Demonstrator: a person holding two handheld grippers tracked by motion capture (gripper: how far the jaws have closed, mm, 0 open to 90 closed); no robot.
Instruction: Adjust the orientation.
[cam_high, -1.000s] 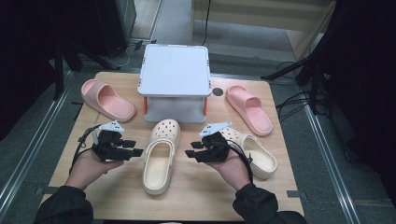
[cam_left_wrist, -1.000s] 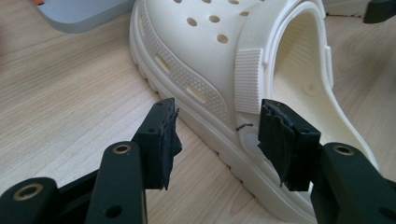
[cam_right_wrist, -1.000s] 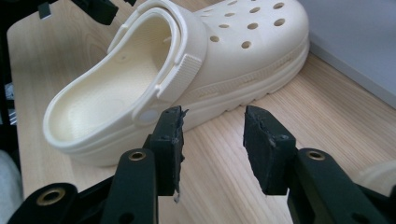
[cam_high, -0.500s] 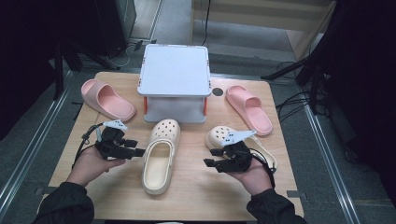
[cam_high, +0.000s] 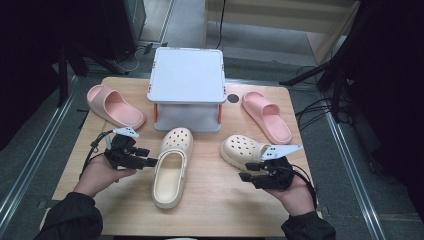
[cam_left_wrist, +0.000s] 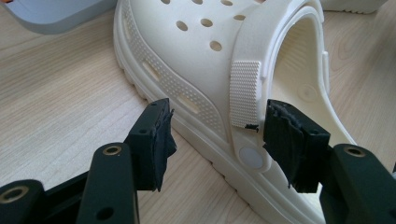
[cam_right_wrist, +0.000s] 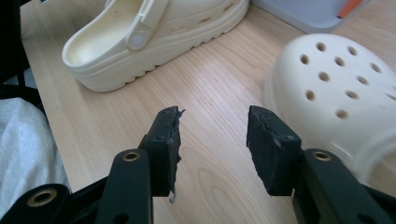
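A cream clog (cam_high: 172, 167) lies in the middle of the wooden table (cam_high: 215, 210), toe pointing away. My left gripper (cam_high: 150, 162) (cam_left_wrist: 219, 116) is at its left side. Its jaws have just been opening and now straddle the clog's strap (cam_left_wrist: 245, 88) and sole edge without pressing on them. A second cream clog (cam_high: 242, 149) (cam_right_wrist: 327, 88) lies to the right. My right gripper (cam_high: 248, 173) (cam_right_wrist: 212, 121) hovers at that clog's near side. Its jaws have just been closing a little and stand open over bare wood.
A white box on orange legs (cam_high: 187, 85) stands at the back centre. One pink slipper (cam_high: 115, 106) lies at the back left and another (cam_high: 266, 116) at the back right. A small round hole (cam_high: 233, 98) is in the tabletop near the box.
My right gripper has moved right and toward the near edge, off the right clog's toe. The left gripper stayed beside the middle clog and its jaws widened.
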